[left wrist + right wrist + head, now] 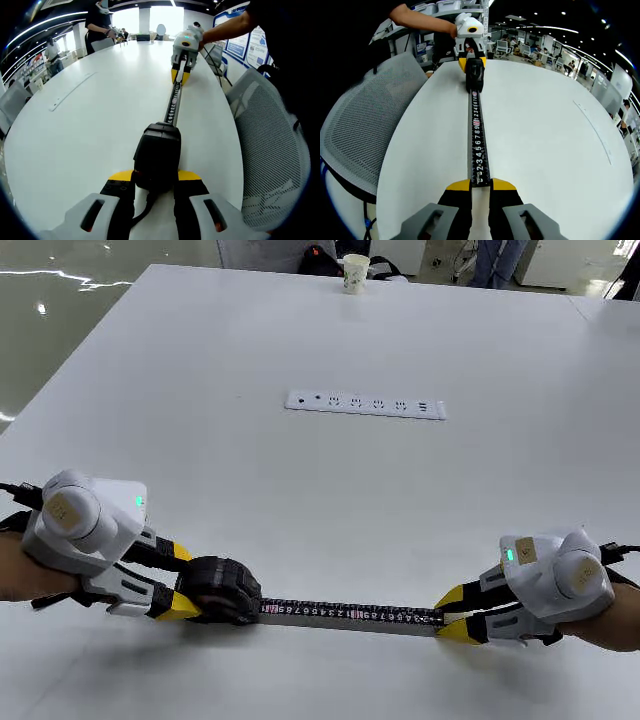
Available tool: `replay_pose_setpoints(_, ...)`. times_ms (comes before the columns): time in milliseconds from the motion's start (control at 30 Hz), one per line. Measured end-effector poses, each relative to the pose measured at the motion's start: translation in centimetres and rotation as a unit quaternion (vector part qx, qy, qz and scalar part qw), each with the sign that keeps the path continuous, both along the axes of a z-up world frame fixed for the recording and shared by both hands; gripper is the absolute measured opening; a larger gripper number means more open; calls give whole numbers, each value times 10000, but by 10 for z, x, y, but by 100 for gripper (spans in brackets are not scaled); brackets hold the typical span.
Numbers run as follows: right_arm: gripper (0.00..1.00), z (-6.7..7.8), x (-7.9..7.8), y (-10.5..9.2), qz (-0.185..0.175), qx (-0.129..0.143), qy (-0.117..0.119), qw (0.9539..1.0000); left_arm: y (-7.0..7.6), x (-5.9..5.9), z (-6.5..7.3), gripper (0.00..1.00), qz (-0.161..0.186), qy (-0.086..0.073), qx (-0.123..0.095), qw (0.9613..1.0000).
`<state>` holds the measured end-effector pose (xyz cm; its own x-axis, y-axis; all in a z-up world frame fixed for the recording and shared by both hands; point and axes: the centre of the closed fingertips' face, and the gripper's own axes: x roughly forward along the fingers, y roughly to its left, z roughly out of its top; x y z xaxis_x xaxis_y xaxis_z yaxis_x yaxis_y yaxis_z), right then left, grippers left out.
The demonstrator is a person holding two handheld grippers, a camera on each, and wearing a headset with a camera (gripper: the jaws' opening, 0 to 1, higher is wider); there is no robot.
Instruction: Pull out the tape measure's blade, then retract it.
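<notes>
Left gripper (pixel 185 581) clamps tape measure (pixel 225 590); right gripper (pixel 449 613) apparently pinches blade (pixel 350 613) (extended).

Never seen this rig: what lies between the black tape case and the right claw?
The pulled-out numbered blade, stretched along the white table from case to right claw, whose tips pinch its end; head view shows it.

blade (pixel 479 150) tip hidden in right gripper (pixel 480 184), cup (pixel 355 272) txt illegible

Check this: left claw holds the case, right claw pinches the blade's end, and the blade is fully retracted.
Wrong on the blade: the head view shows it pulled out between the case in the left claw and the right claw.
</notes>
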<state>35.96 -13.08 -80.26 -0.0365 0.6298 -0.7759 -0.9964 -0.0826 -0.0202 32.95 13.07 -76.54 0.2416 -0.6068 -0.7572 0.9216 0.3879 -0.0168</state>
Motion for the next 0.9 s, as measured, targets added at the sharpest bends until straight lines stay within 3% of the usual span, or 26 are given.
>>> replay_pose_setpoints(467,8,0,0,-12,-42,-93,-5,9999,0,-1,0,24,-23,2,26,10000)
replay_pose_setpoints(900,11,-1,0,-11,71,-374,-22,9993,-1,-1,-2,25,-240,-76,251,9994)
